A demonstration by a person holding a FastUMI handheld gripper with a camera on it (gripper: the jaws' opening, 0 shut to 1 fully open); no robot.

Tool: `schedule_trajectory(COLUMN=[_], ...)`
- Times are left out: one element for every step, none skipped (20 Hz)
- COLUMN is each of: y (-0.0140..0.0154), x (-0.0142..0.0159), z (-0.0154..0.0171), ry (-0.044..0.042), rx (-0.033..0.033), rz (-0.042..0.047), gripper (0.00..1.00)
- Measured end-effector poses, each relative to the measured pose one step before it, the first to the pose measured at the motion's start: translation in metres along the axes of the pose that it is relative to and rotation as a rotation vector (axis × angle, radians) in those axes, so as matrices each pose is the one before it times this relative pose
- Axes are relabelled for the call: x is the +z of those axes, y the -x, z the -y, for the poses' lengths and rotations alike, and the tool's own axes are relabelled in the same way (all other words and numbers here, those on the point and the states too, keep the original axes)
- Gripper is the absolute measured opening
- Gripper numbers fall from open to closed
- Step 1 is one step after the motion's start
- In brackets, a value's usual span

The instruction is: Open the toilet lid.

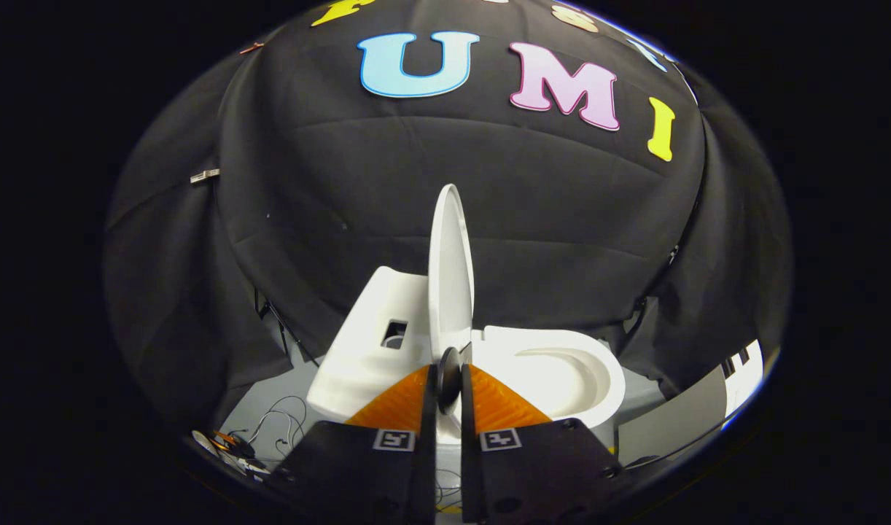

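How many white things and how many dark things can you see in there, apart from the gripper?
White: 1, the toilet, its lid standing upright just ahead of the nearly closed gripper.
Black: 1, the cloth wall.
Thin wires on the floor: 1 tangle.
Total: 3.

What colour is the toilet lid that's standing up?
White, like the toilet itself. The toilet lid shows best in the gripper view, just beyond the hand-held gripper.
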State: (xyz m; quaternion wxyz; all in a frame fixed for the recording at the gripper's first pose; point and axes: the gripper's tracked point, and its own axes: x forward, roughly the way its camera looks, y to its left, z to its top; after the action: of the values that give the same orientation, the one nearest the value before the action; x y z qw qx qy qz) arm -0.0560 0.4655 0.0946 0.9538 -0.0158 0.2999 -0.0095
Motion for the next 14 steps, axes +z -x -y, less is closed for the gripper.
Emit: schedule_trajectory(y=[0.00112,-0.00018,-0.00061,0.00142,0.00194,-0.00093,-0.00103,-0.00017,0.00108,0.00168,0.00099,0.00188,0.00216,0.00256], x=[0.00184,0.00456,0.00168,-0.00525,-0.00502,0.00132,0.00085,-0.00073,-0.00063,0.00001,0.00297,0.00294,0.00157,0.00251], z=[0.00510,-0.00222,-0.00425,-0.00567,-0.00435,-0.00205,0.00112,0.00174,-0.00003,-0.00036,0.00104,0.00148,-0.00044,-0.00113], ry=[-0.00533,-0.00236,0.00150,-0.00090,-0.01154,-0.00608,0.00742,0.00834,0.00324,-0.00003,-0.00068,0.00188,0.00149,-0.00511], rx=[-0.01794,0.01337,0.02188,0.02612,0.02192,0.01949,0.00400,0.00130,0.00573,0.00491,0.00203,0.00202,0.00862,0.01404], rz=[0.00162,0.01215,-0.00139,-0.02308,-0.02324,-0.00198,-0.00368,-0.00438,-0.00129,0.00416,0.00895,0.00725,0.00288,-0.00044], gripper=[0.21,0.40,0.59,0.78,0.96,0.96,0.99,0.99,0.99,0.99,0.99,0.99,0.99,0.99])
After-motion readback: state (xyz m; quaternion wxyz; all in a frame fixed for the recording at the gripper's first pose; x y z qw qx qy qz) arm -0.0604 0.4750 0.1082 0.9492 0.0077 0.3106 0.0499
